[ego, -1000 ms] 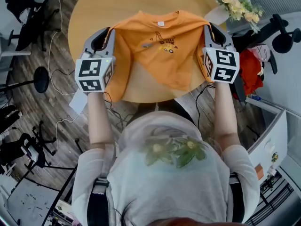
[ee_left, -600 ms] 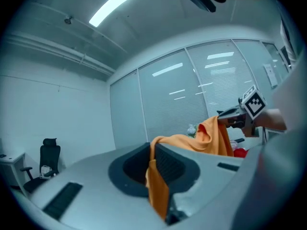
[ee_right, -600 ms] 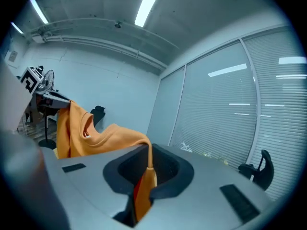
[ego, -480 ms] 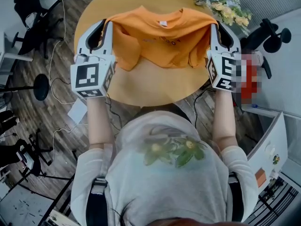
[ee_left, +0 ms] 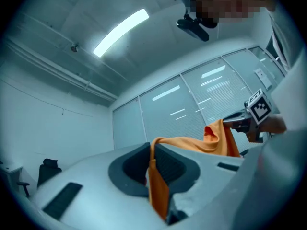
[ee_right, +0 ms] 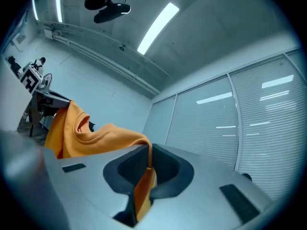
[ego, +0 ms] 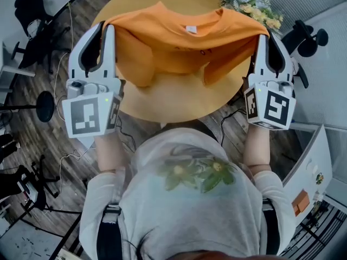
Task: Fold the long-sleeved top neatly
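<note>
The orange top [ego: 179, 39] hangs in the air above the round wooden table [ego: 162, 99]. It is stretched into a band whose long axis runs left to right between the two grippers. Its neckline, with a white label [ego: 191, 29], sits midway along the span, and loose folds droop from it toward the tabletop. The left gripper [ego: 107, 28] is clamped on the cloth's left end, the right gripper [ego: 262, 37] on its right end. A bunch of flowers [ego: 255, 7] lies at the table's far right edge.

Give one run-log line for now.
left gripper: shut on orange top | right gripper: shut on orange top | state: held above table
</note>
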Action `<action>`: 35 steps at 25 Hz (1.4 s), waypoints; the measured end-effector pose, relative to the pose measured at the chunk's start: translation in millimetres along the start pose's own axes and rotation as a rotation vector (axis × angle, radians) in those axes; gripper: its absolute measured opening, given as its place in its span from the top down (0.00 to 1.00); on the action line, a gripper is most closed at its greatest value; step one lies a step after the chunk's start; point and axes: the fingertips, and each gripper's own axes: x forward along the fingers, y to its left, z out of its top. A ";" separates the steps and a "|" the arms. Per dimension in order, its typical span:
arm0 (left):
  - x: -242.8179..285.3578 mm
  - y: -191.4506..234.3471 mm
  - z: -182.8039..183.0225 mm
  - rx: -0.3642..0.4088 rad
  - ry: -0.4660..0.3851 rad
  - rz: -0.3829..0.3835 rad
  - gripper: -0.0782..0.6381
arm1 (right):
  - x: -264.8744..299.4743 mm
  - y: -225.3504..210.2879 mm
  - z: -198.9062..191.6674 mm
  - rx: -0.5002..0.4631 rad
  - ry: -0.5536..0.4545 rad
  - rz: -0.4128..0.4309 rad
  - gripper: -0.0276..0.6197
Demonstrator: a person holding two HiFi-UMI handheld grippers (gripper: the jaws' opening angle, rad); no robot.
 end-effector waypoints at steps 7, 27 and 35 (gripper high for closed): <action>6.3 15.2 -11.1 -0.037 0.070 0.009 0.85 | 3.0 5.3 -18.9 0.009 0.074 0.023 0.90; 138.5 12.0 -270.8 -0.116 0.563 0.006 0.85 | 156.5 56.8 -277.3 0.023 0.595 0.286 0.90; 166.7 27.1 -349.3 -0.108 0.687 -0.017 0.85 | 210.2 86.6 -349.0 0.034 0.706 0.343 0.90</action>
